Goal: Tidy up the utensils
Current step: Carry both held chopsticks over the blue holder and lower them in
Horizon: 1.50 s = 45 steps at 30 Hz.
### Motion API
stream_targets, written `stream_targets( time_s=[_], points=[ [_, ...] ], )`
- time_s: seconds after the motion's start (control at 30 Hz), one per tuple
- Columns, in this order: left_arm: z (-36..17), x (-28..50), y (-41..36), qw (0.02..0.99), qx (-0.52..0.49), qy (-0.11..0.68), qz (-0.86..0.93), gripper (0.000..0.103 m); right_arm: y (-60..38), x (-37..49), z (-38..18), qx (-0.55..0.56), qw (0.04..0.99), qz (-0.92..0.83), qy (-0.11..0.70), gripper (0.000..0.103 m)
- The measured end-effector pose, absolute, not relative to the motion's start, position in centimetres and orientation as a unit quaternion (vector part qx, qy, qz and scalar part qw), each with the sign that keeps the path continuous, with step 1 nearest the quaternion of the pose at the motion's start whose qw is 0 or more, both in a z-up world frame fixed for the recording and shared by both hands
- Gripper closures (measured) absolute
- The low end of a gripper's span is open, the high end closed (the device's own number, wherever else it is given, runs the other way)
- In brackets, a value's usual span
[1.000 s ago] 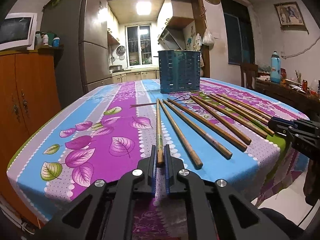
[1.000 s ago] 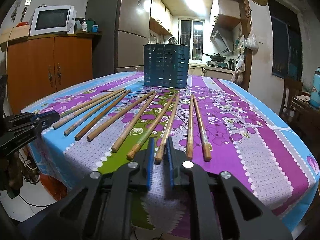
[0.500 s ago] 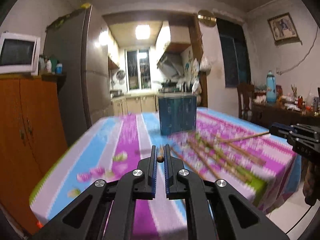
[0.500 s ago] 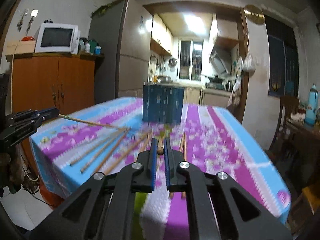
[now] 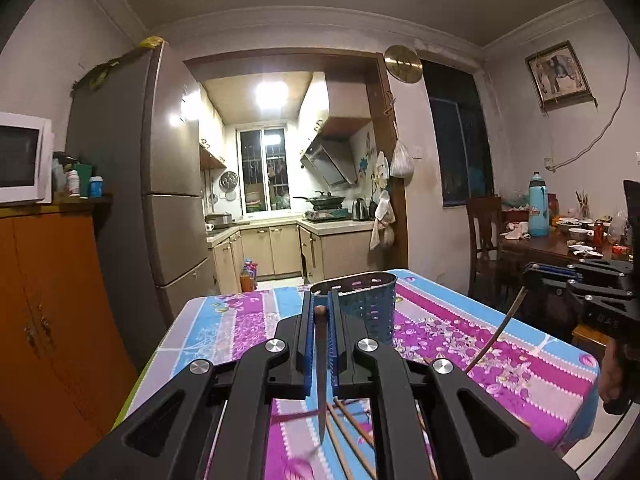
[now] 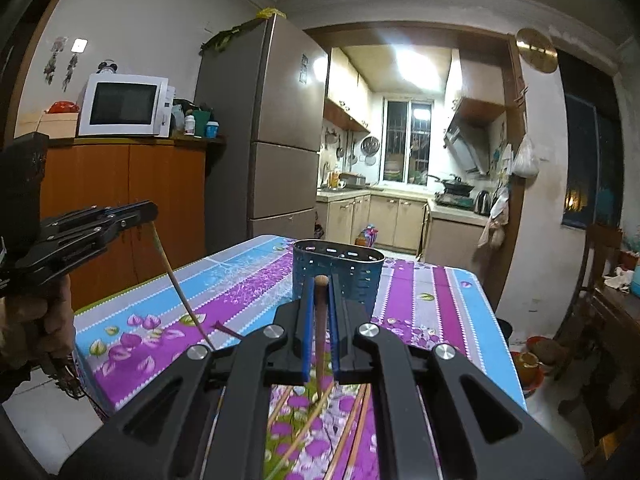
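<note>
Both black two-finger grippers are clamped on brown wooden chopsticks: left gripper point(image 5: 319, 312) on one chopstick point(image 5: 321, 376), right gripper point(image 6: 321, 286) on another point(image 6: 320, 336). Their tips hang blurred above the floral tablecloth point(image 6: 248, 280). The remaining chopsticks point(image 6: 344, 432) lie mostly hidden beneath the grippers, near the perforated blue holder point(image 6: 340, 272) farther back.

Left gripper point(image 5: 319, 312) raised, pointing near level, jaws clamped with a thin stick pinched between the pads. Right gripper point(image 6: 320, 282) same pose, likewise clamped. Hand point(image 6: 38, 320) wraps the left gripper's handle.
</note>
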<state>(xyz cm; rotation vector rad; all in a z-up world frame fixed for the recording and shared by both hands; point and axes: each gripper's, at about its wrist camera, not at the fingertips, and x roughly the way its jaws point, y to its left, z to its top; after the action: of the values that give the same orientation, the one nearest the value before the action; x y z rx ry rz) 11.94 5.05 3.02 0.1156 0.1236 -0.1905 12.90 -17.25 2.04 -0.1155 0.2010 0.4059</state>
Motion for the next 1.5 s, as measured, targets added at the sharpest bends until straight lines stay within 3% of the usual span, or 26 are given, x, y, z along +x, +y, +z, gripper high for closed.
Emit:
stream_targets(
  time_s=[0.53, 1.1, 1.5],
  points=[
    [9.2, 15.9, 3.4, 0.989, 0.056, 0.080, -0.108, 0.095, -17.0, 18.8, 6.6, -0.041, 0.967, 0.214, 0.129, 0.098],
    [20.4, 24.9, 1.4, 0.992, 0.016, 0.067, -0.107, 0.095, -17.4, 27.0, 19.5, -0.040, 0.971, 0.207, 0.116, 0.098],
    [19.3, 34.2, -0.1, 0.989, 0.016, 0.119, -0.088, 0.095, -15.8, 35.6, 17.0, -0.041, 0.957, 0.219, 0.188, 0.098]
  ],
)
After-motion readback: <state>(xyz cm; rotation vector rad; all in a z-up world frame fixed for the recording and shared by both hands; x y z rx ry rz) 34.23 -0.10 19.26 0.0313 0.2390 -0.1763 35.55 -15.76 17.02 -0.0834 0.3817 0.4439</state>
